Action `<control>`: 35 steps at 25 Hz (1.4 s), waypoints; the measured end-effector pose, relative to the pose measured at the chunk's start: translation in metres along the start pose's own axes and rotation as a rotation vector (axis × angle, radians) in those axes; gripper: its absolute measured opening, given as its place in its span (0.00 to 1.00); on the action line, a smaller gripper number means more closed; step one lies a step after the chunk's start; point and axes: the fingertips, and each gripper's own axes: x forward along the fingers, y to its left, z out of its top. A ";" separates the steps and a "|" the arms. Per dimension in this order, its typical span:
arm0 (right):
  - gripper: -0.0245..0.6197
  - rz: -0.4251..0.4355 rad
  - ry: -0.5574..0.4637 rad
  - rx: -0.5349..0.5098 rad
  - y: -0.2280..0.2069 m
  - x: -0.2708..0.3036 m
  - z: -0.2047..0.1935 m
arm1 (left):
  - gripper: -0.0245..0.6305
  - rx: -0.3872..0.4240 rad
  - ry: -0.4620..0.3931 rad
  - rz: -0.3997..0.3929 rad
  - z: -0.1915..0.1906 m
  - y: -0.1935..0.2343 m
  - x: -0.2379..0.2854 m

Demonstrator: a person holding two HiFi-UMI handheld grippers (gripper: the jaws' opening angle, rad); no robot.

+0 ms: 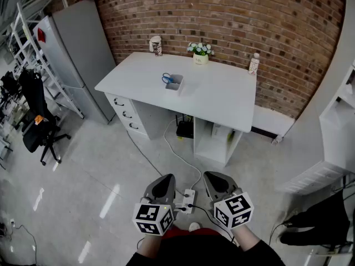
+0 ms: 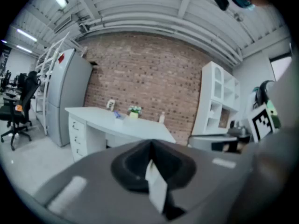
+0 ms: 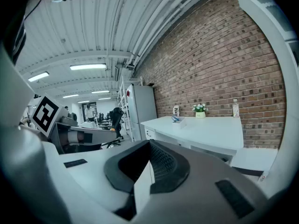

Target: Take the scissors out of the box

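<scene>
Blue-handled scissors (image 1: 167, 78) stick out of a small white box (image 1: 175, 85) on the white desk (image 1: 222, 98), far ahead of me. Both grippers hang low over the floor, well short of the desk. My left gripper (image 1: 165, 179) is shut with nothing in it, and my right gripper (image 1: 214, 177) beside it is also shut and empty. In the left gripper view the jaws (image 2: 150, 149) meet, and the box (image 2: 118, 117) is tiny on the distant desk. The right gripper view shows its closed jaws (image 3: 150, 146) and the box (image 3: 179, 121) with the scissors (image 3: 174, 118).
On the desk's back edge stand a jar (image 1: 156, 46), a flower pot (image 1: 201, 54) and a bottle (image 1: 254, 64). A grey cabinet (image 1: 77, 54) and an office chair (image 1: 39, 123) are left. White shelving (image 1: 338, 132) is right. A power strip (image 1: 188, 198) and cable lie on the floor.
</scene>
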 end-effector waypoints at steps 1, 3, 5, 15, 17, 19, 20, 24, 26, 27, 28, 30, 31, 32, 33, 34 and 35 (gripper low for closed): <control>0.05 0.000 -0.001 0.001 0.000 -0.001 0.000 | 0.04 0.000 0.001 0.001 -0.001 0.000 0.000; 0.05 0.000 -0.003 0.004 -0.001 -0.002 -0.001 | 0.04 0.001 0.001 0.003 -0.001 0.000 0.000; 0.05 -0.001 -0.006 0.007 -0.003 -0.002 -0.001 | 0.04 0.003 0.000 0.005 -0.001 0.000 0.001; 0.05 0.042 0.007 0.047 -0.008 -0.001 -0.009 | 0.04 0.016 -0.006 0.020 0.001 -0.005 0.005; 0.05 0.049 0.006 0.055 -0.008 -0.001 -0.009 | 0.04 0.019 -0.009 0.030 0.003 -0.002 0.006; 0.05 0.050 0.001 0.061 -0.010 0.000 -0.008 | 0.04 0.020 -0.012 0.037 0.006 0.000 0.007; 0.05 0.050 -0.002 0.063 -0.011 0.000 -0.007 | 0.04 0.020 -0.013 0.038 0.007 0.000 0.008; 0.05 0.050 -0.004 0.063 -0.014 0.003 -0.006 | 0.04 0.016 -0.014 0.041 0.006 0.002 0.011; 0.05 0.053 -0.005 0.058 -0.015 0.006 -0.004 | 0.04 0.016 -0.016 0.039 0.007 0.003 0.013; 0.05 0.054 -0.007 0.055 -0.015 0.008 -0.003 | 0.04 0.016 -0.018 0.039 0.008 0.004 0.014; 0.05 0.056 -0.009 0.052 -0.015 0.010 -0.001 | 0.04 0.016 -0.021 0.039 0.008 0.006 0.015; 0.05 0.060 -0.011 0.046 -0.015 0.015 0.001 | 0.04 0.013 -0.025 0.040 0.009 0.010 0.019; 0.05 0.062 -0.011 0.043 -0.015 0.017 0.001 | 0.04 0.011 -0.026 0.041 0.010 0.012 0.021; 0.05 0.063 -0.011 0.041 -0.016 0.019 0.001 | 0.04 0.009 -0.026 0.041 0.010 0.013 0.023; 0.05 0.063 -0.010 0.039 -0.017 0.021 0.002 | 0.04 0.008 -0.027 0.040 0.010 0.014 0.026; 0.05 0.062 -0.011 0.037 -0.019 0.022 0.002 | 0.04 0.008 -0.028 0.039 0.011 0.015 0.029; 0.05 0.060 -0.012 0.034 -0.021 0.024 0.003 | 0.04 0.009 -0.028 0.036 0.011 0.016 0.032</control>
